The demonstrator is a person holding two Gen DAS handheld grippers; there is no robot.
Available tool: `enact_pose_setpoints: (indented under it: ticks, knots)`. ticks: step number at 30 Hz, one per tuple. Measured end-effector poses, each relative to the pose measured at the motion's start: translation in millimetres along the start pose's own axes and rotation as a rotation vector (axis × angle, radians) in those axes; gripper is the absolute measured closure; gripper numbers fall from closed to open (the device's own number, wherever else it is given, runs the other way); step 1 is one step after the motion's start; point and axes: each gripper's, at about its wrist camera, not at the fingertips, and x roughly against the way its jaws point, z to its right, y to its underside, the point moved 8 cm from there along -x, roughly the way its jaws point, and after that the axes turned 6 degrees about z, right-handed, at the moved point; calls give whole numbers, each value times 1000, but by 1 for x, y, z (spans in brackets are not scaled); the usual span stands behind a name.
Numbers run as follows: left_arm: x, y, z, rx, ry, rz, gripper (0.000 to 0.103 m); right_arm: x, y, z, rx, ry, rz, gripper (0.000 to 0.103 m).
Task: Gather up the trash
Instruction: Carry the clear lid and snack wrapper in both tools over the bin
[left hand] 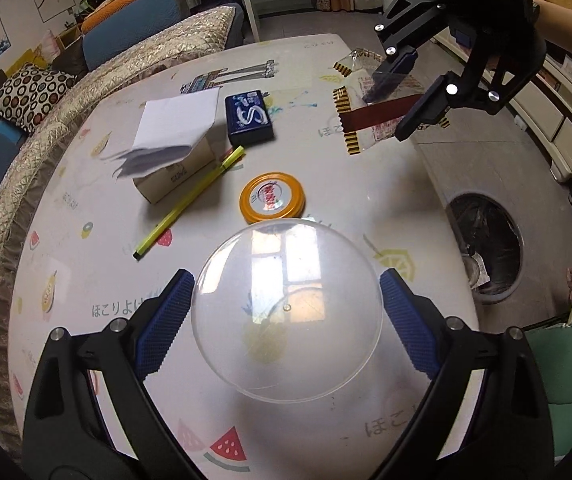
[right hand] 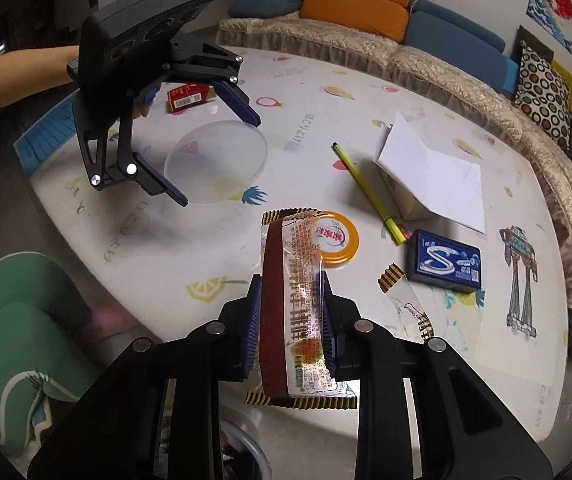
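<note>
Left gripper (left hand: 286, 304): a clear plastic lid (left hand: 288, 308) is gripped by its rim, above the table (left hand: 386, 184).
Right gripper (right hand: 292, 320): a snack wrapper (right hand: 298, 300) is clamped, lifted off the table near the bin (left hand: 486, 246).

clear plastic lid (left hand: 288, 312): lifted, tilted | snack wrapper (right hand: 300, 304): clear/brown, pinched, upright

On the counter (left hand: 97, 264), the pen (left hand: 189, 204) lies between the paper-topped box (left hand: 173, 176) and the jar lid (left hand: 272, 198). The gum pack (left hand: 249, 117) sits behind them. A sofa (left hand: 45, 148) runs along the counter's left side.
</note>
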Motion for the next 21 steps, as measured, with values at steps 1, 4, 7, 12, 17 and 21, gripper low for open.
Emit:
enact_pose_setpoints:
  ticks: [1, 4, 7, 12, 17, 21]
  knots:
    - [4, -5, 6, -12, 3, 5, 12, 7, 3, 0, -3, 10, 3, 76]
    - [12, -22, 24, -56, -2, 19, 12, 28, 14, -4, -15, 23, 7, 76]
    - [18, -40, 43, -109, -9, 28, 12, 48, 29, -9, -21, 38, 3, 76]
    - [22, -60, 77, -208, 0, 24, 12, 78, 55, -15, -50, 65, 8, 76]
    - [20, -75, 106, -231, 28, 28, 12, 102, 93, -21, -95, 85, -9, 76]
    - [4, -81, 145, -239, 86, 32, 12, 107, 131, -31, -145, 81, -36, 76]
